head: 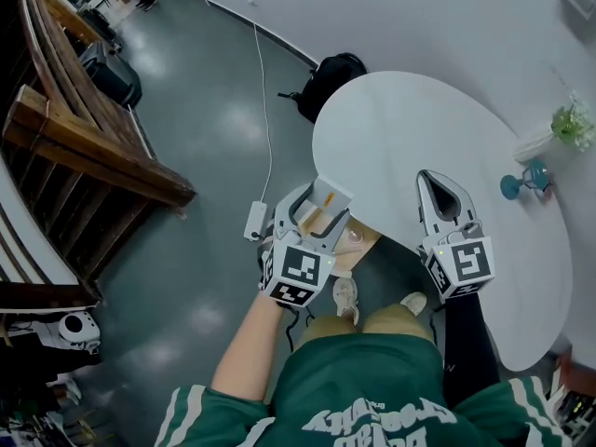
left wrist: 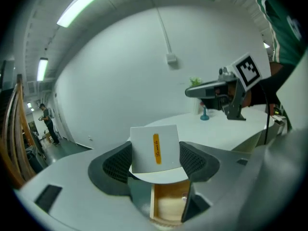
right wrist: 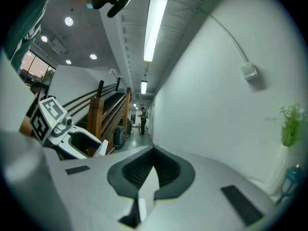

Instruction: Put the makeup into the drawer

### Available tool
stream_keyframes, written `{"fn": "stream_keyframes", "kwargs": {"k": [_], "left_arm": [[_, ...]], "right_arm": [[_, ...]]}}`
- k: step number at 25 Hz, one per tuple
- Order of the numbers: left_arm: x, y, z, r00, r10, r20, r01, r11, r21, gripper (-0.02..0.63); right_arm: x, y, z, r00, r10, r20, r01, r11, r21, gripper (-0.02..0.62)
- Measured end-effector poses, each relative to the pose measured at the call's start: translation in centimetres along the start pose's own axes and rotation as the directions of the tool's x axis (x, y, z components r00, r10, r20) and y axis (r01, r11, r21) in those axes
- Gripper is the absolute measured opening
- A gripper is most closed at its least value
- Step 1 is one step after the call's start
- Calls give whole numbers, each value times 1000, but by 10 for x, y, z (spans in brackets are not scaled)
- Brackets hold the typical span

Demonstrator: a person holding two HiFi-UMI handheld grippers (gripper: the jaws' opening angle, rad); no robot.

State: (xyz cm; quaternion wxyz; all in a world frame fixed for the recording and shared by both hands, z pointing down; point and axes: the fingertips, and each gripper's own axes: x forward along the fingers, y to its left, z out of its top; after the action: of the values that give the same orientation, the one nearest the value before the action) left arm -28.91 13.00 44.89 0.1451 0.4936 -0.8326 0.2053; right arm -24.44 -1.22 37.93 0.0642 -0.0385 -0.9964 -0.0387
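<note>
My left gripper (head: 314, 200) is shut on a white makeup box (head: 329, 196) with an orange label. It holds the box upright just above an open wooden drawer (head: 361, 241) at the near edge of the white table (head: 419, 128). In the left gripper view the box (left wrist: 155, 148) sits between both dark pads, and the drawer (left wrist: 169, 203) shows below it with a small item inside. My right gripper (head: 431, 177) hovers over the table to the right, shut with nothing in it. Its fingertips (right wrist: 153, 150) meet in the right gripper view.
A teal stand (head: 522, 183) and a small plant in a white vase (head: 568, 124) stand at the table's far right. A black backpack (head: 331, 80) and a cable with a white adapter (head: 255, 220) lie on the floor. Wooden stair rails (head: 84, 147) run at the left.
</note>
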Motion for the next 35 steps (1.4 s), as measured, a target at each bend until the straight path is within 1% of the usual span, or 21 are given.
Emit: {"fn": "stream_keyframes", "kwargs": {"k": [3, 5, 7, 9, 12, 15, 18, 20, 23, 25, 28, 29, 30, 31, 32, 35], "left_arm": [[15, -12, -37, 991, -80, -110, 85, 995, 45, 311], [25, -24, -61, 974, -142, -176, 155, 986, 58, 311], [37, -35, -86, 952, -190, -241, 214, 974, 77, 311], [49, -47, -113, 922, -233, -308, 276, 956, 102, 311], [64, -65, -155, 861, -293, -415, 378, 915, 139, 311], [76, -79, -189, 803, -323, -501, 451, 879, 157, 311], [96, -89, -212, 757, -337, -559, 510, 840, 184, 311], [110, -96, -226, 723, -350, -595, 557, 805, 203, 311], [127, -108, -248, 665, -368, -650, 635, 736, 233, 311], [137, -116, -262, 631, -370, -682, 686, 677, 267, 311], [147, -129, -281, 589, -368, -719, 751, 578, 319, 311], [149, -133, -287, 577, -368, -729, 767, 550, 330, 311], [151, -136, -292, 567, -368, -737, 780, 527, 337, 311], [153, -139, -297, 560, -368, -743, 788, 513, 340, 311], [155, -142, -301, 554, -366, -747, 793, 505, 340, 311], [162, -146, -314, 542, -357, -761, 802, 490, 342, 311]], "right_arm": [[-8, -11, -6, 999, -26, -21, 26, 1000, 1, 5], [-13, -18, -12, 999, -38, -36, 38, 999, 4, 5], [-17, -24, -20, 997, -47, -55, 48, 999, 5, 5], [-21, -29, -28, 996, -55, -76, 55, 998, 3, 5], [-26, -35, -41, 993, -61, -105, 62, 998, 3, 5], [-32, -38, -54, 989, -62, -136, 63, 998, 3, 5], [-39, -41, -67, 984, -62, -166, 62, 998, 0, 5], [-46, -44, -77, 980, -69, -185, 70, 998, 0, 5], [-57, -48, -91, 973, -85, -213, 89, 996, 8, 5], [-65, -52, -100, 969, -96, -230, 101, 995, 10, 5], [-78, -58, -111, 960, -112, -257, 117, 993, 4, 5], [-82, -59, -114, 956, -119, -267, 124, 992, 0, 5], [-87, -61, -117, 953, -127, -276, 131, 991, -2, 5], [-91, -63, -120, 949, -135, -284, 140, 990, -2, 5], [-96, -65, -122, 946, -143, -292, 148, 989, -2, 5], [-105, -71, -131, 937, -162, -310, 170, 985, 0, 5]]}}
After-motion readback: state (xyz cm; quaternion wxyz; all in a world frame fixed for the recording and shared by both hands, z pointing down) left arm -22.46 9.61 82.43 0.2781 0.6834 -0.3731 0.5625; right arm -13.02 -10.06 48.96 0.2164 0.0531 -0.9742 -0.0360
